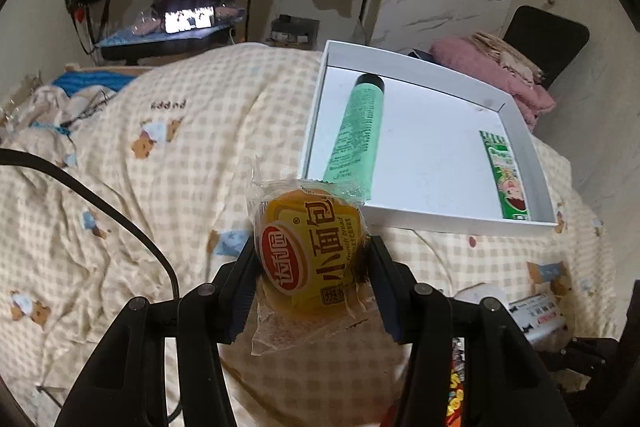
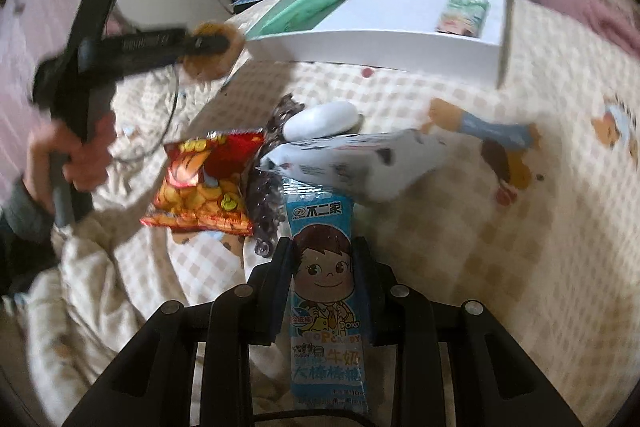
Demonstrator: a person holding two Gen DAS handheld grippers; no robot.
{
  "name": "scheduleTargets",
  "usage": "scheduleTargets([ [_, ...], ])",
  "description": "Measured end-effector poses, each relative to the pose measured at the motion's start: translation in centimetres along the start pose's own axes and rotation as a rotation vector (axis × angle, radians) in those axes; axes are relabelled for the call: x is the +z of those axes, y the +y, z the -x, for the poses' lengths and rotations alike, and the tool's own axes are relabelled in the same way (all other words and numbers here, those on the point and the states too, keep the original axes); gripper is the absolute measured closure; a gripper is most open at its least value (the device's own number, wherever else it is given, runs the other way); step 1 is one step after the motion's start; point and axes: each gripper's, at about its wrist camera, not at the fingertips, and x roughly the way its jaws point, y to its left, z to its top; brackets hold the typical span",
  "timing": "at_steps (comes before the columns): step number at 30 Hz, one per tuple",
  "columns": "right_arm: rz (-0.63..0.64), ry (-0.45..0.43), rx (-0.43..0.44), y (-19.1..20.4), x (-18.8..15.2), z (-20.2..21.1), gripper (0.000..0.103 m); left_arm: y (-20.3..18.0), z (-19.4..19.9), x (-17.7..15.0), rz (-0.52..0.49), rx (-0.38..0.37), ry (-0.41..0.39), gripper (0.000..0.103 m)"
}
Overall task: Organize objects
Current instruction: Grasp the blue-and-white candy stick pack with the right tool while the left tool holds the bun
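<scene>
My left gripper (image 1: 310,255) is shut on a yellow wrapped bread bun (image 1: 310,253) and holds it above the checked bedspread, just short of the white box (image 1: 440,217). In the box lie a green tube (image 1: 356,135) and a green candy packet (image 1: 506,175). My right gripper (image 2: 322,267) is shut on a blue Fujiya candy packet (image 2: 324,291). In the right wrist view the left gripper (image 2: 208,43) carries the bun (image 2: 212,67) at the left of the white box (image 2: 380,51), which holds the green tube (image 2: 308,7) and green packet (image 2: 464,13).
On the bed lie a red snack bag (image 2: 204,183), a white packet (image 2: 352,163), a white oval object (image 2: 320,119) and a dark crinkled wrapper (image 2: 266,195). A black cable (image 1: 100,211) crosses the bedspread. Pink fabric (image 1: 492,75) and a laptop (image 1: 188,19) sit behind.
</scene>
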Motion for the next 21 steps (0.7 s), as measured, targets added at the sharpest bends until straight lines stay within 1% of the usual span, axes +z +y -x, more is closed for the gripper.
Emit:
scheduleTargets([
  [3,-0.026,0.012,0.03,-0.6,0.4,0.5,0.072,0.0,-0.2,0.0,0.003,-0.006,0.004,0.047],
  [6,-0.073,0.025,0.082,-1.4,0.5,1.0,0.072,-0.5,-0.4,0.4,-0.009,-0.015,0.001,0.047],
  [9,-0.094,0.015,0.109,-2.0,0.9,1.5,0.072,-0.9,-0.5,1.3,-0.016,-0.028,-0.003,0.047],
  [12,-0.085,-0.004,0.143,-1.7,1.0,2.5,0.072,-1.3,-0.8,2.1,-0.041,-0.016,-0.013,0.047],
  [15,-0.06,-0.034,0.171,-0.9,1.4,3.6,0.072,-1.8,-1.6,3.1,-0.059,-0.011,-0.005,0.047],
  [18,-0.042,-0.061,0.188,-0.4,1.9,4.7,0.072,-2.0,-1.9,3.6,-0.059,-0.02,0.001,0.047],
  [21,-0.054,-0.07,0.208,-0.6,2.5,5.2,0.072,-2.0,-2.0,3.5,-0.061,-0.022,0.003,0.047],
])
